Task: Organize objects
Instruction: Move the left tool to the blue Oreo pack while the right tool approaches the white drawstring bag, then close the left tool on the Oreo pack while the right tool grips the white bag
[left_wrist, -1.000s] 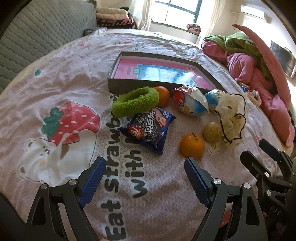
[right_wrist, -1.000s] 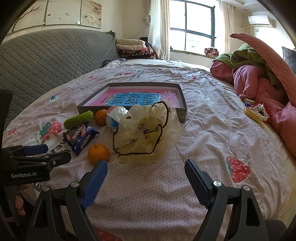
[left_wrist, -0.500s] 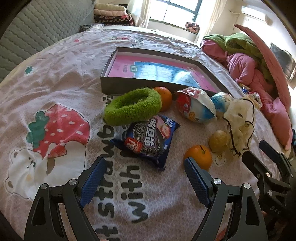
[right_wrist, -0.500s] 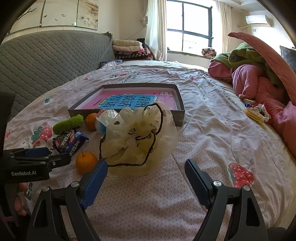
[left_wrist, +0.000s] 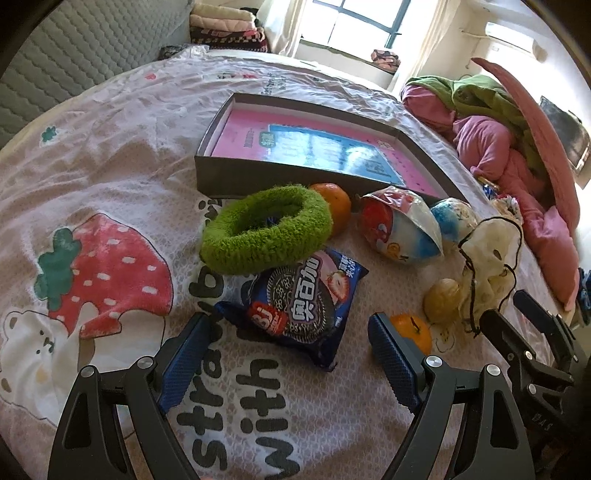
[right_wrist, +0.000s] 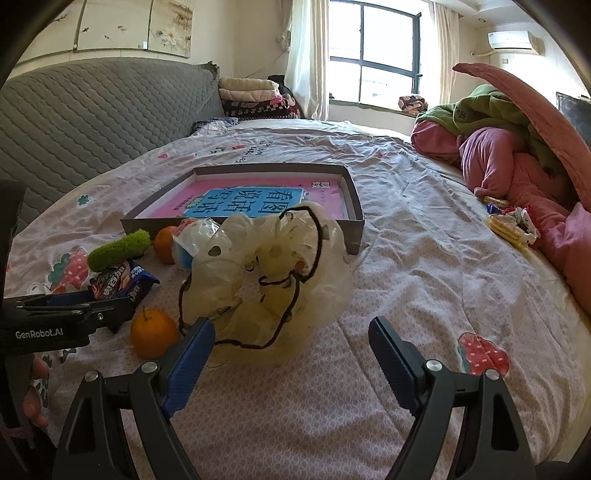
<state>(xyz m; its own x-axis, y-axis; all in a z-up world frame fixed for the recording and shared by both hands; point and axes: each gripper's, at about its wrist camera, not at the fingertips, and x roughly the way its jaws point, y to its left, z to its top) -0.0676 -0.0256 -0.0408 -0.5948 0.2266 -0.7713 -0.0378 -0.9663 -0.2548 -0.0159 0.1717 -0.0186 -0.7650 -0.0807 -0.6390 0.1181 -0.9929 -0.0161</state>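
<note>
My left gripper (left_wrist: 288, 354) is open, its fingers on either side of the near end of a blue cookie packet (left_wrist: 295, 301) on the bed. Behind the packet lie a green fuzzy ring (left_wrist: 266, 229), an orange (left_wrist: 334, 205), a wrapped snack bag (left_wrist: 400, 229) and a blue ball (left_wrist: 450, 218). A near orange (left_wrist: 415, 330) and a walnut-like ball (left_wrist: 441, 299) lie to the right. My right gripper (right_wrist: 288, 350) is open just before a cream organza scrunchie (right_wrist: 269, 273). An open grey box (right_wrist: 251, 199) with a pink book stands behind.
A grey quilted headboard (right_wrist: 92, 110) runs along the left. A heap of pink and green bedding (right_wrist: 517, 155) fills the right side. Small wrapped items (right_wrist: 511, 223) lie by the heap. Folded blankets (right_wrist: 251, 96) are stacked under the window.
Both grippers have moved forward and lower. The left one now brackets the cookie packet's near end; the right one has closed in on the scrunchie. Both stay open.
</note>
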